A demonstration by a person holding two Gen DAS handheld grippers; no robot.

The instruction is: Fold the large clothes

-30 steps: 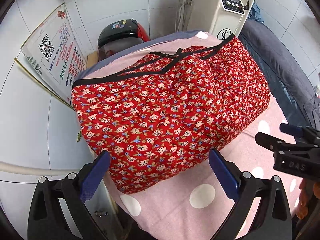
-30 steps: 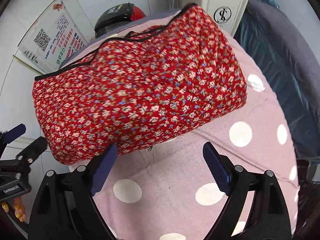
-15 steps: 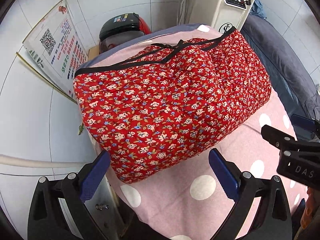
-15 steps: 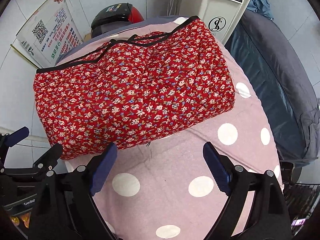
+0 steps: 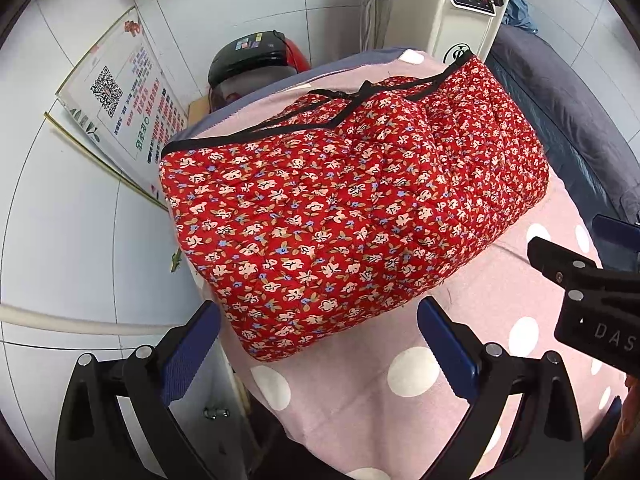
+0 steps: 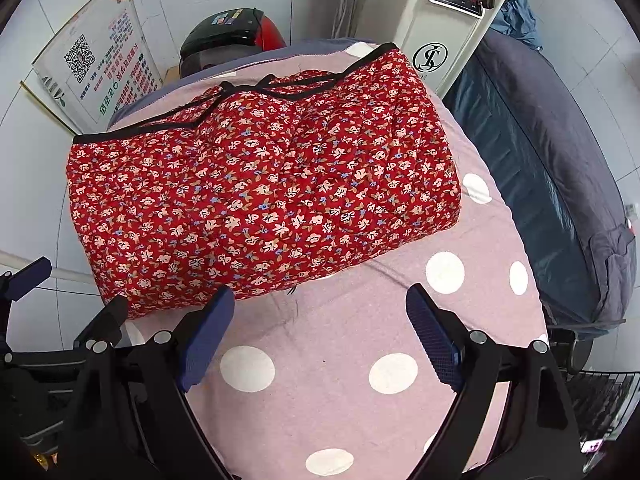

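I see one red flowered garment [image 5: 352, 216] lying folded into a thick bundle on one pink dotted cover [image 5: 472, 360], at the far end toward the tiled wall. I hold two grippers above the near edge: the left gripper [image 5: 318, 344] stands wide with nothing between its fingers, and the right gripper [image 6: 320, 332] likewise stands wide and empty. In my judgement the padded bundle can spring open if left unpressed. Its left corner overhangs the cover edge, so a nudge could slide it off. A low pass could snag the black trim. Behind it I count one white machine [image 6: 444, 12], one poster [image 5: 120, 92] and one black-and-red helmet [image 5: 256, 56].
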